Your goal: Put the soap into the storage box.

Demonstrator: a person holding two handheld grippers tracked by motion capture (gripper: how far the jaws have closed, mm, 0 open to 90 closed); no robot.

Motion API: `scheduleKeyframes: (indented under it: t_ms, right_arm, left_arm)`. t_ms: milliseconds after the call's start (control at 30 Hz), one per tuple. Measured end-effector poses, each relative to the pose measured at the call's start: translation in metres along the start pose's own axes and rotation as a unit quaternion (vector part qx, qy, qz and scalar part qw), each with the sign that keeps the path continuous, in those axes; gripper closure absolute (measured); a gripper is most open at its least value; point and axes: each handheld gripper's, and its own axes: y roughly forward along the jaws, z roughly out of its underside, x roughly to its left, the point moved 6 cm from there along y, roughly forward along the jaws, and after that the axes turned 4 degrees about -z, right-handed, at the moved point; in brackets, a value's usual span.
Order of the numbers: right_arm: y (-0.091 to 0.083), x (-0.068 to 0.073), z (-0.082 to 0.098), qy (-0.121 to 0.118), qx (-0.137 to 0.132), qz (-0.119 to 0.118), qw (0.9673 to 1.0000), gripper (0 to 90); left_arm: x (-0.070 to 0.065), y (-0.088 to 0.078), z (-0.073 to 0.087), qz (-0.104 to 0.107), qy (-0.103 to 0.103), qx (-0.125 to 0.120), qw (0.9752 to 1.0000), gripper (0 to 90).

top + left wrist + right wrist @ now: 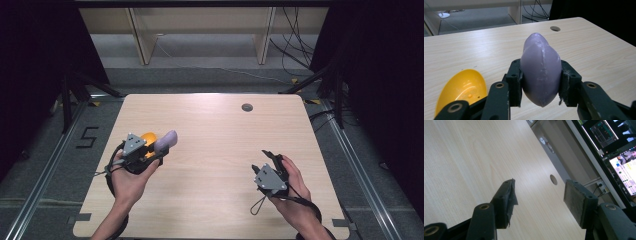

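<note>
A yellow scoop-shaped bowl [461,88] lay empty on the wooden table [210,150], just beside the left gripper [152,150], whose jaws were clamped on a purple egg-shaped object [540,72] held over the table's left side. The right gripper [272,165] hovered well apart, its jaws spread with nothing between them. A round hole [247,107] pierced the table's far edge; beyond lay grey floor, cables [295,50] and pale shelving [200,30].

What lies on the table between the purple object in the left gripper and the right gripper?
Nothing: in the high view, only bare wooden table separates the purple object from the open right gripper.
</note>
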Motion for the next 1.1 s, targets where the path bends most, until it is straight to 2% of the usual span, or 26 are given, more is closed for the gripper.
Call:
scheduleKeyframes:
  t_ms: [33, 67, 267, 933, 1000, 1100]
  right_arm:
    - [0.0, 0.0, 0.0, -0.001, -0.001, 0.0, 1.0, 43.2]
    - [-0.001, -0.001, 0.0, 0.001, -0.001, 0.009, 1.0, 43.2]
    - [-0.001, -0.001, 0.0, 0.001, -0.002, 0.011, 0.9999, 43.2]
    - [0.0, -0.001, 0.0, 0.002, -0.001, 0.011, 0.9999, 43.3]
    - [0.0, 0.0, 0.0, 0.006, -0.001, 0.004, 1.0, 43.2]
    - [0.0, -0.001, 0.0, 0.006, -0.002, 0.009, 0.9999, 43.2]
  left_arm:
    - [0.001, 0.0, 0.0, -0.001, 0.0, 0.0, 1.0, 58.8]
    - [0.002, 0.0, 0.001, -0.003, -0.001, 0.0, 1.0, 58.8]
    - [0.007, 0.001, 0.002, -0.014, -0.002, 0.0, 0.9999, 58.8]
    - [0.025, 0.004, 0.008, -0.049, -0.008, 0.002, 0.9988, 58.7]
    - [0.026, 0.005, 0.008, -0.05, -0.01, 0.001, 0.9987, 58.8]
    - [0.028, 0.005, 0.009, -0.055, -0.009, 0.003, 0.9984, 58.8]
